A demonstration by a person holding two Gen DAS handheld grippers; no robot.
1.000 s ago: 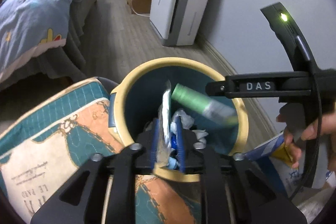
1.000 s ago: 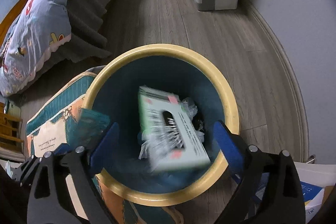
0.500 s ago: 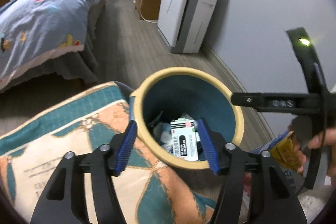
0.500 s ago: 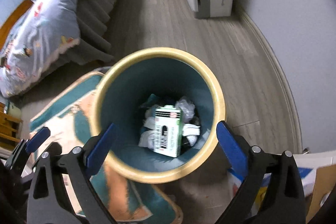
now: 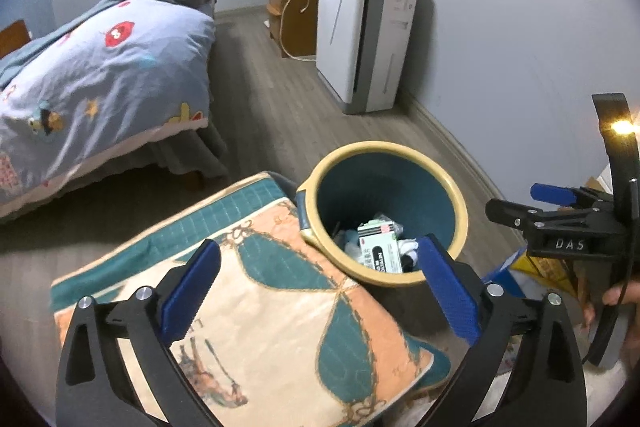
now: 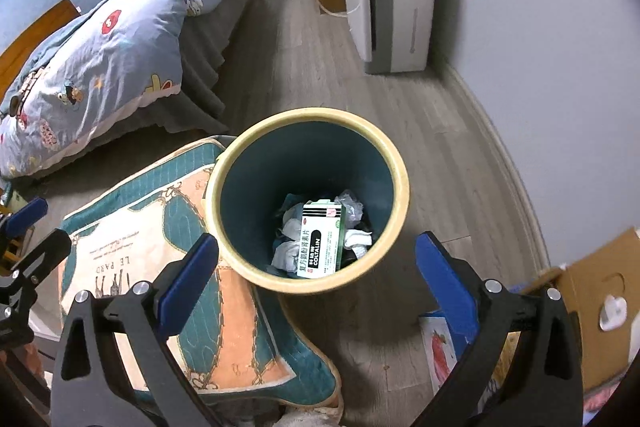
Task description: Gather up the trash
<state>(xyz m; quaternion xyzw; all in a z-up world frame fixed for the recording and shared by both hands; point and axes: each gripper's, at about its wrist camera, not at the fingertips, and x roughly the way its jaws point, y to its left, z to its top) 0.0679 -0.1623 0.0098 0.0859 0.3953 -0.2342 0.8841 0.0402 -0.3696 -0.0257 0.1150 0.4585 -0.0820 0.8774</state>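
A round trash bin [image 5: 384,147] with a cream rim and teal inside [image 6: 308,115] stands on the wooden floor. In it a white and green medicine box [image 6: 320,243] lies on crumpled tissues [image 6: 292,227]; the box [image 5: 380,251] also shows in the left wrist view. My left gripper [image 5: 320,251] hovers above the bin's near edge, its jaws opening, with nothing between them. My right gripper [image 6: 316,241] hangs open and empty over the bin. Each gripper appears in the other's view: the right gripper [image 5: 560,195] at the right edge, the left gripper [image 6: 28,215] at the left.
A teal and orange cushion [image 5: 260,307] lies against the bin's left side. A bed [image 5: 100,67] stands at left, a white air purifier [image 5: 360,39] by the far wall. A cardboard box [image 6: 592,291] and coloured packets [image 5: 516,267] sit right of the bin.
Both grippers rose and drew back from the bin. The left jaws went from shut on a thin white wrapper to wide open. The falling medicine box came to rest in the bin.
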